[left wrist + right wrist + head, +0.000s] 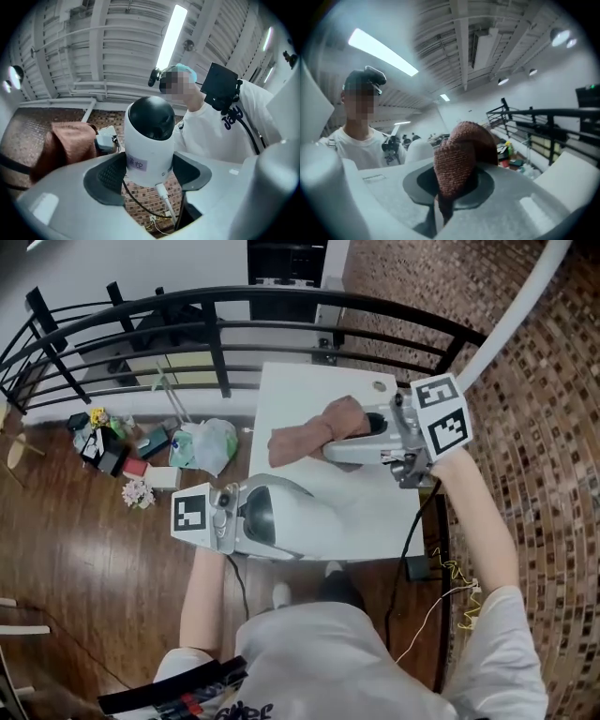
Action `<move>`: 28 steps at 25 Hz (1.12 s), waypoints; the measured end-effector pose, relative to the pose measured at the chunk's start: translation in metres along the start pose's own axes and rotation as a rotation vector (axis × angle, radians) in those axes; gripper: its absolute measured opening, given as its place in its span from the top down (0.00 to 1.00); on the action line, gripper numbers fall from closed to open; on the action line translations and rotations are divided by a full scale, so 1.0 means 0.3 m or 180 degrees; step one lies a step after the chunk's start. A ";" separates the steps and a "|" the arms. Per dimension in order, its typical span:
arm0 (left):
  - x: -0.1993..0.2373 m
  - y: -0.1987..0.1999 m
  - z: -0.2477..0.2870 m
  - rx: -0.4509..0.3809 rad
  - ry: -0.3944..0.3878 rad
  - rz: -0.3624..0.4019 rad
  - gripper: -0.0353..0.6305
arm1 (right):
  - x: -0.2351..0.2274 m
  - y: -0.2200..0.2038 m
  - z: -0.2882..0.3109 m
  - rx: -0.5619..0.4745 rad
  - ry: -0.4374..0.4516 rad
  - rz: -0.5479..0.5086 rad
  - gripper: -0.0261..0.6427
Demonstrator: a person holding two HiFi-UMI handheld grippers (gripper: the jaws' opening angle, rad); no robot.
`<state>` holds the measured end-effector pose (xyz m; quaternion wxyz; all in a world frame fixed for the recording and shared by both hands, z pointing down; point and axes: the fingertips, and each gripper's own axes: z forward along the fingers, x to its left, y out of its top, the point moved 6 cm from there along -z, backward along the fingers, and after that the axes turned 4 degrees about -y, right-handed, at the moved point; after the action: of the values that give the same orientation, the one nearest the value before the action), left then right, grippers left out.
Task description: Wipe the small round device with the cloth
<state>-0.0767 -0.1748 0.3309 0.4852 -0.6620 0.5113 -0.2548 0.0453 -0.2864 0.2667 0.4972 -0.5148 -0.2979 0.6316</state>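
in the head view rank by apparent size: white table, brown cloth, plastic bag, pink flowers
1. white table, largest.
2. brown cloth and plastic bag look about alike; the bag lies on the floor, farther from the camera, so I won't rank them.
3. pink flowers, smallest.

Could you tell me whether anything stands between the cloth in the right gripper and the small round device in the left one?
Nothing visible does. The left gripper is clamped on the small round device, the right gripper holds the cloth off to its side, and only open air lies between them.
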 end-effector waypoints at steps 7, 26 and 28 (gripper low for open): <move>-0.019 -0.018 0.014 0.0032 -0.0178 -0.0042 0.44 | 0.052 -0.095 0.142 0.0043 0.1161 0.0504 0.92; -0.016 -0.052 0.023 0.0041 -0.0121 -0.0078 0.44 | 0.041 -0.170 0.109 -0.0172 0.1114 0.1007 0.92; 0.003 -0.056 0.006 -0.0068 0.0059 -0.0138 0.44 | 0.077 -0.153 0.073 -0.0245 0.1131 0.0918 0.92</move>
<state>-0.0676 -0.1750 0.3450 0.4677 -0.6757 0.5039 -0.2659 0.0400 -0.2467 0.3057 0.4264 -0.6737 -0.1529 0.5838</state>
